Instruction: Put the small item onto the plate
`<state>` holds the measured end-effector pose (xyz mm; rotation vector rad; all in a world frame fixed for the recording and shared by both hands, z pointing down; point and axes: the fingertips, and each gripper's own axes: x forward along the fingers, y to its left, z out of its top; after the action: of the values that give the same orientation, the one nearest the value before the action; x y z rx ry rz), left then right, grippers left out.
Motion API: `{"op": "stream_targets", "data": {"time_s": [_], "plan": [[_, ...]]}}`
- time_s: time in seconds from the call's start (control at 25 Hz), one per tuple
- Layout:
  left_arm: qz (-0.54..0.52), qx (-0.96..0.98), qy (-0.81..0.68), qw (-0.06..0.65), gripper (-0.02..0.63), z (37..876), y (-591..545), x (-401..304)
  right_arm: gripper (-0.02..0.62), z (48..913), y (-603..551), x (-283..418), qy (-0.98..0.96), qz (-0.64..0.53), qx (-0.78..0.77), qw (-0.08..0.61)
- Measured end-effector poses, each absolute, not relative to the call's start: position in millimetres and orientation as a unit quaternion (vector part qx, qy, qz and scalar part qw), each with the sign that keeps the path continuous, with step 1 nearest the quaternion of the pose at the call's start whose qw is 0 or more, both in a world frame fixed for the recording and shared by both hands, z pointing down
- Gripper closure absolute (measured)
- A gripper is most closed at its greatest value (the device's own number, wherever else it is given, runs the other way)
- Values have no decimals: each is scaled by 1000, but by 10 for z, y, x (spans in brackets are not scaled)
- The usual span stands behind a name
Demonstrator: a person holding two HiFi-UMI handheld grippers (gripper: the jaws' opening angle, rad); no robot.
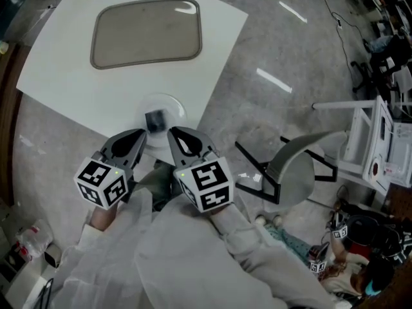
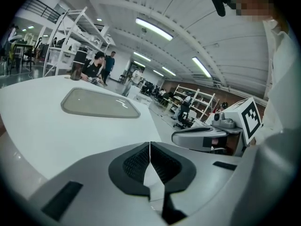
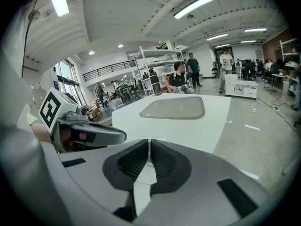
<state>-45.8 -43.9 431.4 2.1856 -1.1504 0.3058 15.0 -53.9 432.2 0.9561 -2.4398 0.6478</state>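
Observation:
A small dark item (image 1: 155, 120) lies on a round white plate (image 1: 168, 105) near the front corner of the white table (image 1: 77, 82). My left gripper (image 1: 141, 136) sits just in front of the plate on the left, shut with nothing between its pads. My right gripper (image 1: 172, 134) sits beside it on the right, also shut and empty, its tip close to the item. In the left gripper view the jaws (image 2: 150, 145) meet, and in the right gripper view they (image 3: 149, 142) meet as well. The jaws hide plate and item in both gripper views.
A grey rectangular tray (image 1: 147, 32) lies farther back on the table (image 2: 99, 103) (image 3: 176, 107). The table's right edge runs diagonally past the plate. On the floor to the right stand a grey chair (image 1: 296, 163) and a white rack (image 1: 376, 140). People are far off.

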Motion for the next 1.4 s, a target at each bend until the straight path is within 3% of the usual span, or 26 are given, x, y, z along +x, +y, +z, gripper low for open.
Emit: {"op": "stream_targets", "data": {"time_s": [0.88, 1.04, 1.12, 1.4], "plan": [[147, 782, -476, 374, 592, 4950, -411, -790, 577, 4884, -529, 341, -846, 272, 382, 256], [146, 771, -489, 381, 590, 5012, -463, -776, 540, 4960, -633, 440, -835, 277, 399, 260], [144, 767, -490, 388, 567, 5025, -453, -779, 505, 4985, -641, 462, -829, 282, 406, 262], [147, 764, -488, 395, 488, 5037, -405, -739, 474, 5047, -629, 506, -820, 295, 412, 266]]}}
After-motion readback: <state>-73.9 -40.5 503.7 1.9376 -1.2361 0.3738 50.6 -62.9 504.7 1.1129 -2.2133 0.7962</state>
